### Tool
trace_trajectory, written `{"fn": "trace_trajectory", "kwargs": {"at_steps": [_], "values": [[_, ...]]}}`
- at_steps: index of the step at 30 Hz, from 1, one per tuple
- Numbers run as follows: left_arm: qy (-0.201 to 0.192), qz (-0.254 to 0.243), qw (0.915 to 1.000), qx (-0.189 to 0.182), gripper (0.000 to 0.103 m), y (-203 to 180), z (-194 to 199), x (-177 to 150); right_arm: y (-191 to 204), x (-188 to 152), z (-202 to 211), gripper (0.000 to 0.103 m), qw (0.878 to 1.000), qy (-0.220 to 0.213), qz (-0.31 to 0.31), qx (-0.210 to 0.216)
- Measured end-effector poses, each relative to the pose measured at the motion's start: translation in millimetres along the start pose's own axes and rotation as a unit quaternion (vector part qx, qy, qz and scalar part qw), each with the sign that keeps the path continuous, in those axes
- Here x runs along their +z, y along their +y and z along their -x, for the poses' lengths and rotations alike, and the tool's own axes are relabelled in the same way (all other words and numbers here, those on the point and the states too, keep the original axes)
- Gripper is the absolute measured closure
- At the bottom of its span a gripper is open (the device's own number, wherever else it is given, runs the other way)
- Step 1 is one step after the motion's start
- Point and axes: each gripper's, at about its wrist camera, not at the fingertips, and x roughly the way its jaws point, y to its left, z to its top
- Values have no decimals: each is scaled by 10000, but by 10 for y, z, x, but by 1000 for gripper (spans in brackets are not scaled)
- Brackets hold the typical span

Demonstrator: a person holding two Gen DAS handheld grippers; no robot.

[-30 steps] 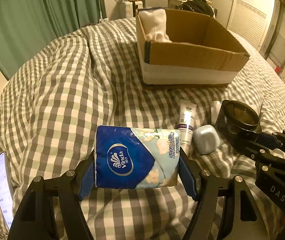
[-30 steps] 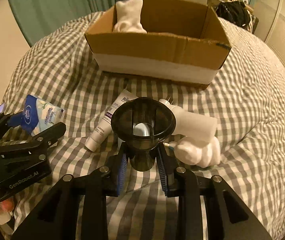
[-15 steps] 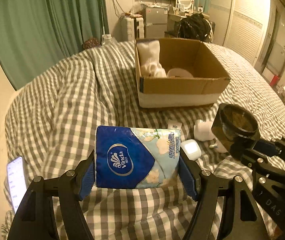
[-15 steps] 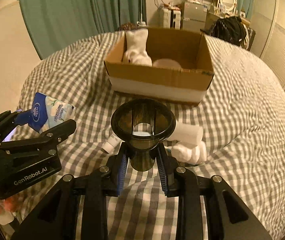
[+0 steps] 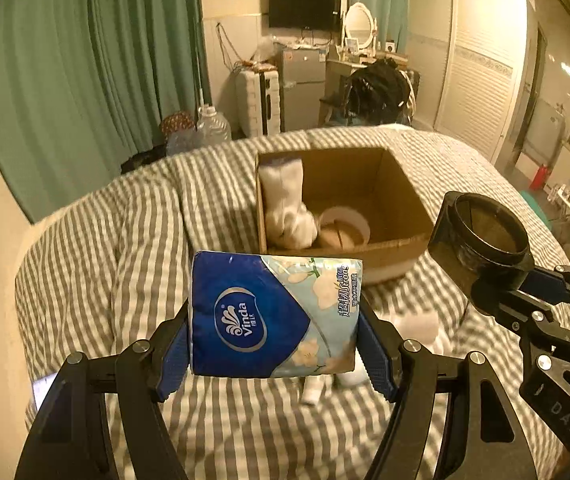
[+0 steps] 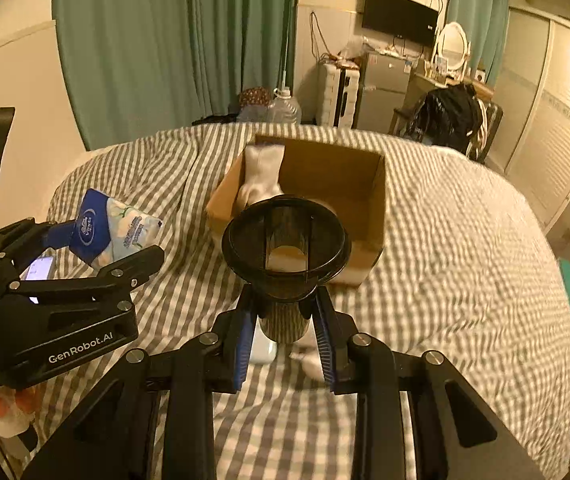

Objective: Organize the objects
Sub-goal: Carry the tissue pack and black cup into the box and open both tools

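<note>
Grippers both loaded: your left gripper (image 5: 273, 344) clamps the tissue pack (image 5: 271, 314), your right gripper (image 6: 284, 334) clamps the black cup (image 6: 285, 256), both held above the bed (image 5: 133, 248) near the cardboard box (image 5: 399, 196).

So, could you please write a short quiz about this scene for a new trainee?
1. True or false: the left tool holds the blue tissue pack above the checked bedcover.
2. What does the right tool grip?
A. a white tube
B. a black funnel-shaped cup
C. a phone
3. Fill in: inside the cardboard box lie a white sock and a roll of ____.

Key: 1 true; 2 B; 3 tape.
</note>
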Motion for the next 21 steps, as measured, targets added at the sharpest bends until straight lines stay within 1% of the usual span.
{"fn": "trace_trajectory", "kwargs": {"at_steps": [5,8,10,14,18,21], "values": [[-75,41,9998,-201,29,-39,-138,358,-105,315,32,76,9998,-147,121,-52],[-124,-12,9997,-193,29,-72,-308,549,-183,511,-8,76,9997,-212,154,-26],[-111,-11,9996,-260,29,-83,-486,693,-249,648,-71,75,9995,-265,153,-12],[-25,-69,9996,-267,29,-102,-835,854,-393,892,-320,75,9996,-254,59,127],[109,-163,9995,-267,29,-152,-1241,972,-534,1072,-691,76,9998,-170,-6,132],[147,-262,9990,-318,29,-223,-1481,994,-663,1177,-976,75,9999,-91,-73,104]]}}
